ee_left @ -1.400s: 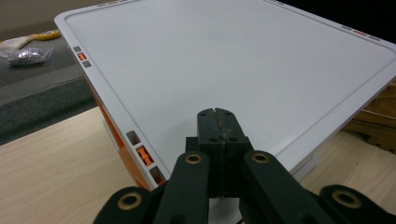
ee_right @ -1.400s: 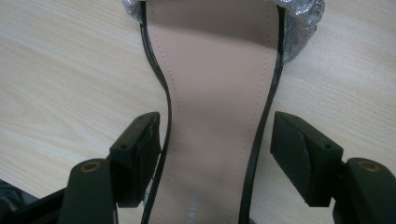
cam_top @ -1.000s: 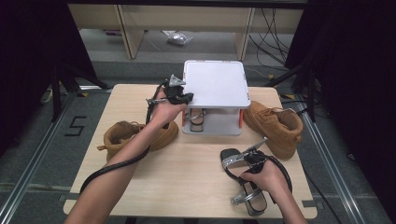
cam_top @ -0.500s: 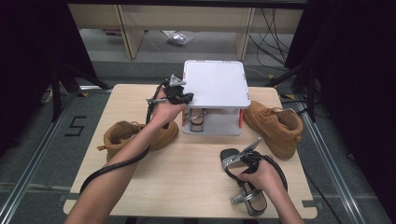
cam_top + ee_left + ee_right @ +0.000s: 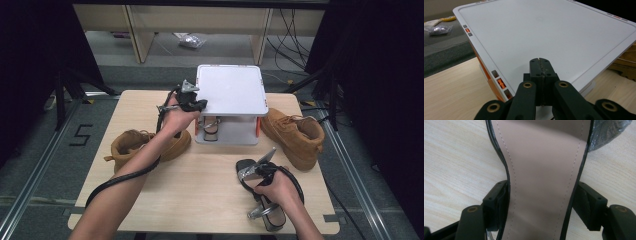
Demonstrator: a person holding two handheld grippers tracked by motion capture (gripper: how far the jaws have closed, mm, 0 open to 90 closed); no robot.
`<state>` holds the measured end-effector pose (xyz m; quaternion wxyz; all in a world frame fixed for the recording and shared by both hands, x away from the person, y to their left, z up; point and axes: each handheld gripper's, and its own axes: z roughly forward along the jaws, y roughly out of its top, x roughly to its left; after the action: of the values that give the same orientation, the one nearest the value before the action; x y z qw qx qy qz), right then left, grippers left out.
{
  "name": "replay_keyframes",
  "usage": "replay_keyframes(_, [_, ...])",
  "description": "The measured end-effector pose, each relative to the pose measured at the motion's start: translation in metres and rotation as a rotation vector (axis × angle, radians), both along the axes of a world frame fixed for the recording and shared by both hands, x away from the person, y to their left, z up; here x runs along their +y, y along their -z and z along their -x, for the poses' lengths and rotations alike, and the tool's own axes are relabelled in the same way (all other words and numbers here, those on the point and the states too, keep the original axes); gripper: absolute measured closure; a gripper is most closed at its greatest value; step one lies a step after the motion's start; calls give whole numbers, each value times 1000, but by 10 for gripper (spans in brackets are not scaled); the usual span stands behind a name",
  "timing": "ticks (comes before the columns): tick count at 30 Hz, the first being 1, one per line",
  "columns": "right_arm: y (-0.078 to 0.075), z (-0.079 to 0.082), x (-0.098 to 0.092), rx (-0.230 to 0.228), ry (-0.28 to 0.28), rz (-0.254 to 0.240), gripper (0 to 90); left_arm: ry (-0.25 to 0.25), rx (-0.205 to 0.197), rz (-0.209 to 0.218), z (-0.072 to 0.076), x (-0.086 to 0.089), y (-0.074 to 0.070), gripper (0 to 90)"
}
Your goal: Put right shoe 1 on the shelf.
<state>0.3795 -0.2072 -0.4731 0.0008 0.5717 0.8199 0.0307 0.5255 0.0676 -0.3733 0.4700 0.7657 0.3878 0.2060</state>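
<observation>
- Right gripper (image 5: pixel 258 197) at the near right of the table (image 5: pixel 210 190) — jaws clamped across a black sandal (image 5: pixel 541 170), one jaw on each edge of its pink insole.
- Left gripper (image 5: pixel 540 67), jaws closed on nothing, held over the near-left edge of a white box (image 5: pixel 231 90).
- Second sandal (image 5: pixel 212 125) under the box.
- A tan boot (image 5: pixel 295 132) right of the box, another (image 5: pixel 131 145) left.

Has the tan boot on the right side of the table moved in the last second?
No. The tan boot sits in the same spot beside the white box, unmoved.
</observation>
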Motion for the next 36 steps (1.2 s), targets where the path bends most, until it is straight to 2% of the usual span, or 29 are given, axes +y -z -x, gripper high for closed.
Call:
replay_keyframes(2, [0,0,0,1,3,0,356,1,1,-1,0,0,0,900])
replay_keyframes(3, [-1,-1,0,16,14,7,365,1,0,0,0,0,0,899])
replay_keyframes(5, [-1,0,-1,-1,33,11,380,1,1,-1,0,0,0,899])
replay_keyframes(8, [-2,-1,-2,21,31,3,379,0,1,0,0,0,0,899])
replay_keyframes(9, [-2,-1,-2,3,20,6,376,-1,0,2,0,0,0,899])
replay_keyframes(11, [-2,-1,-2,11,26,0,371,-1,0,2,0,0,0,899])
replay_keyframes(13, [-2,-3,-2,31,14,-1,355,1,2,-1,0,0,0,899])
replay_keyframes(14, [0,-3,-1,28,31,2,348,2,3,-2,0,0,0,899])
replay_keyframes(17, [1,-4,-1,51,0,-4,345,1,1,0,0,0,0,899])
replay_keyframes(19, [4,-4,0,34,-5,9,366,0,0,1,0,0,0,899])
replay_keyframes(21, [3,-5,-1,57,-14,3,373,0,0,2,0,0,0,899])
replay_keyframes(22, [3,-4,0,39,0,17,378,1,0,1,0,0,0,899])
replay_keyframes(23, [3,-5,0,50,7,26,383,1,0,1,0,0,0,899])
replay_keyframes(24, [3,-4,1,33,3,36,393,1,1,1,0,0,0,899])
replay_keyframes(25, [3,-3,0,13,-36,58,403,2,1,1,0,0,0,900])
replay_keyframes(26, [2,-2,2,16,-32,62,406,3,2,0,0,0,0,899])
replay_keyframes(30, [-7,-1,3,-24,-1,24,409,2,2,-2,0,0,0,899])
replay_keyframes(32, [-11,-2,2,-32,-22,18,410,1,1,1,0,0,0,899])
replay_keyframes(33, [-13,-2,4,-51,0,25,410,1,0,1,0,0,0,899])
replay_keyframes(35, [-17,-2,3,-57,5,10,410,0,-1,2,0,0,0,899])
replay_keyframes(36, [-19,-3,3,-42,0,8,410,1,0,2,0,0,0,899])
